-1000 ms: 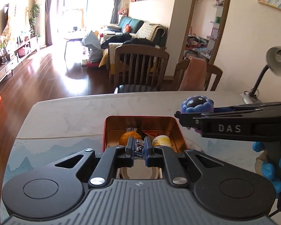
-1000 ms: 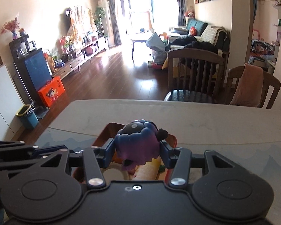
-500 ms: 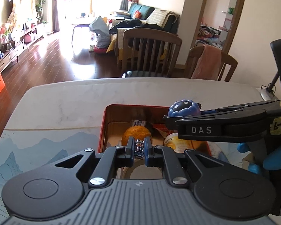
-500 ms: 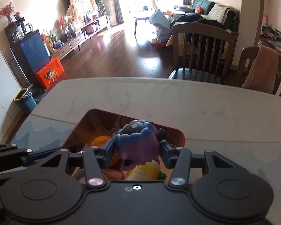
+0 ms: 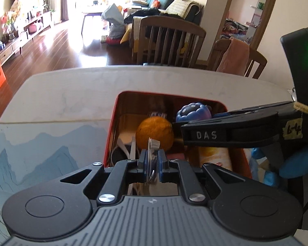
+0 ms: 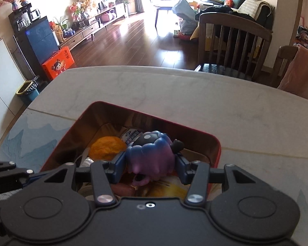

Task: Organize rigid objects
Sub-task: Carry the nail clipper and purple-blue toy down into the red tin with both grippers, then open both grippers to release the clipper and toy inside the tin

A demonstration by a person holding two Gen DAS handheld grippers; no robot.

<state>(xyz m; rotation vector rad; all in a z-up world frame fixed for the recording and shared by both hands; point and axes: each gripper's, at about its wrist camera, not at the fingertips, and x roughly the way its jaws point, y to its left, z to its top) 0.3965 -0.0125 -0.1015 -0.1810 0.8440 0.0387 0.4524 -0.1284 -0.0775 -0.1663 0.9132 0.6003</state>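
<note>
Right tongs [image 6: 151, 167] around upright purple figure [image 6: 152, 155], head uppermost.

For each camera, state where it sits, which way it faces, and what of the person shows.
Left wrist: on the left tool, angled down over the red tin; its fingers clamp a thin silvery item; the right tool and a blue-gloved hand show.
Right wrist: on the right tool, angled down over the tin; it grips a purple toy figure; the left tool shows at the left edge.
Shared: tin, orange, toy, marble table, chairs.
</note>
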